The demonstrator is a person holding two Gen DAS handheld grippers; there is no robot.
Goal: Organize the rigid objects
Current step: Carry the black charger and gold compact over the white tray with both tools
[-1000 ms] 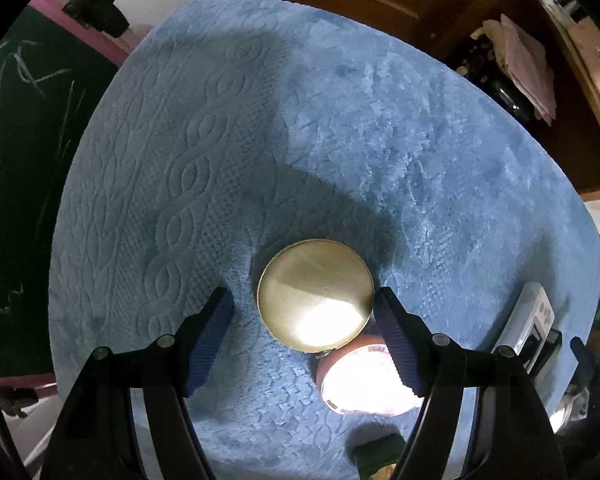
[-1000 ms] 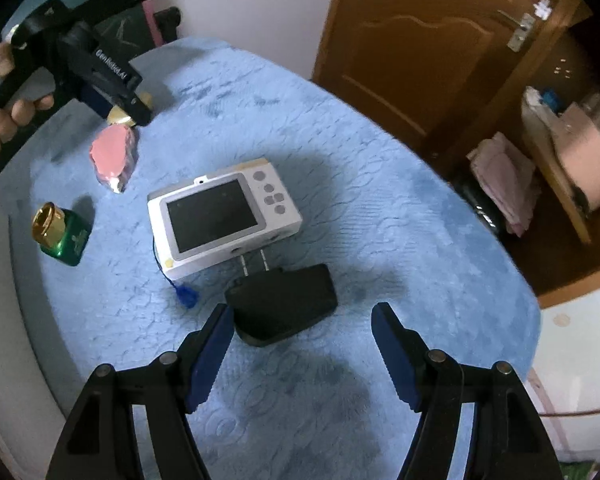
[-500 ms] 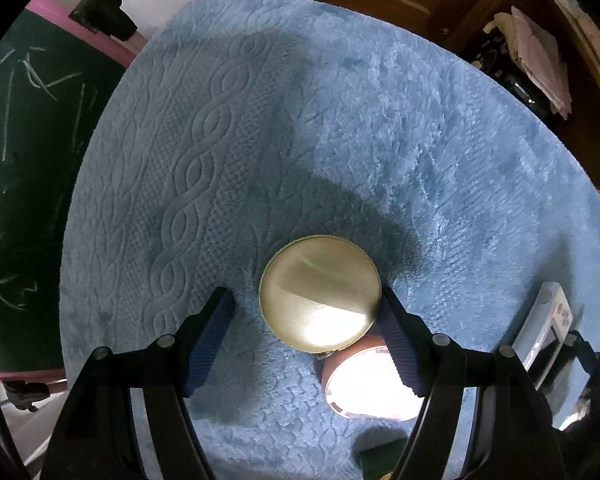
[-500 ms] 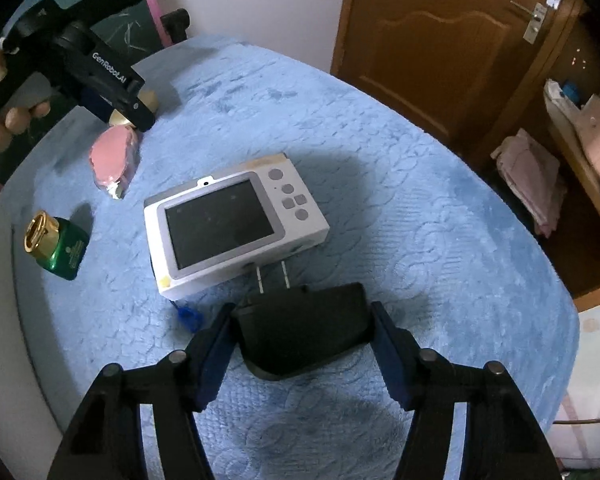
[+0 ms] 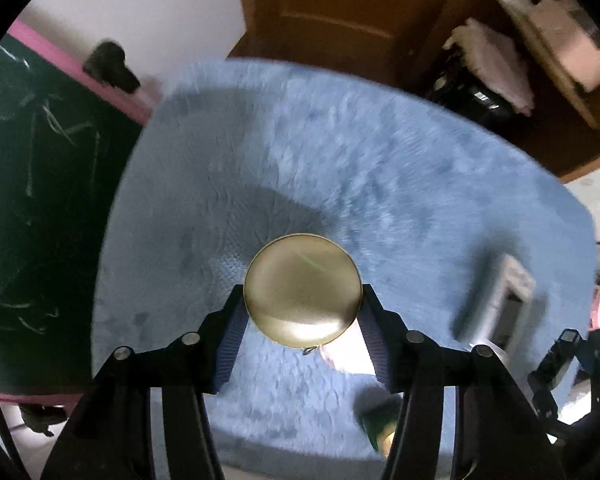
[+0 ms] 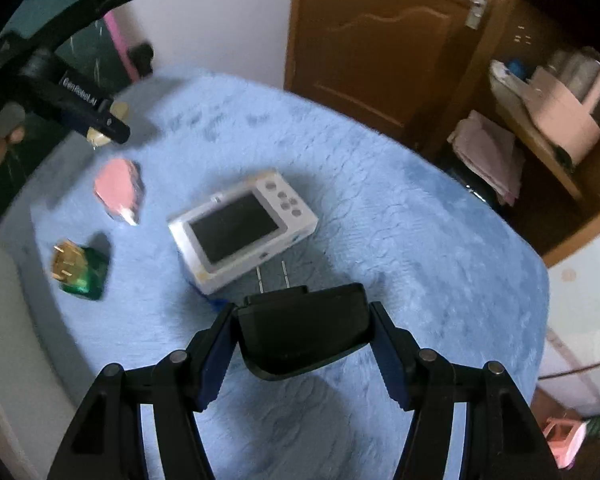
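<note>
left view: the left gripper has just closed and now pinches the gold round tin at frame center, lifted off the blue blanket; right view: the right gripper has clamped the black plug adapter at lower center, so both pickups look done, placing comes next.

Round tin lid: brushed gold metal, satin sheen w/ soft glare. Blanket: plush blue cloth, fuzzy nap, embossed pattern. Charger: matt black plastic, two bare metal prongs. Camera: smooth white plastic, glossy dark screen. Bottle: glossy green glass-like body, shiny gold cap. Pink compact: smooth, semi-gloss plastic. Door: varnished brown wood. Gripper pads: ribbed blue, arms matt black plastic w/ metal rivets.
</note>
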